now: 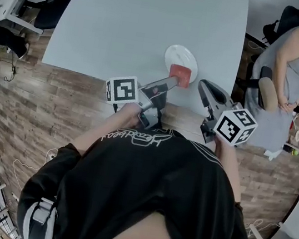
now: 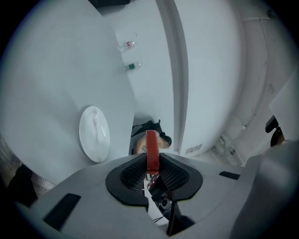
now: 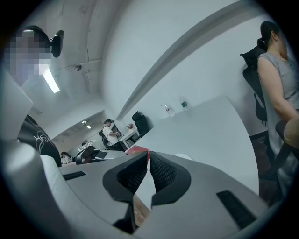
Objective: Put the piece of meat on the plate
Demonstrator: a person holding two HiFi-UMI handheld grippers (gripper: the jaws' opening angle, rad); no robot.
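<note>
Left tool point(image 1: 172, 80) point(image 2: 152, 162): jaws closed to a narrow gap and clamped on the meat point(image 1: 180, 75) point(image 2: 152, 150). The red slab stands on edge between the pads and sticks out past the tips. The tool lies about level and points to 1 o'clock in the head view. Its marker cube point(image 1: 121, 90) sits at the 7 o'clock end, by the hand.

The meat is in the air at the near edge of the counter point(image 1: 136, 24). In the head view it overlaps the 6 o'clock rim of the plate point(image 1: 181, 55); can't tell if they touch. In the left gripper view the plate point(image 2: 94, 134) is at 10 o'clock from the meat, flat on the counter, with nothing on it.

Two bottles point(image 2: 130, 56) stand on the counter's far side, well apart from the plate.

Right tool point(image 1: 202, 86) point(image 3: 148, 158): jaw tips together, nothing between them. It hangs just beside the left tool, at 3 o'clock from the meat, nose tipped slightly down. The meat's red edge point(image 3: 137, 150) shows just past its tips at 11 o'clock.

A seated person point(image 1: 292, 71) is at the counter's 3 o'clock side, well apart from the tools. Wood floor point(image 1: 50, 106) below.
</note>
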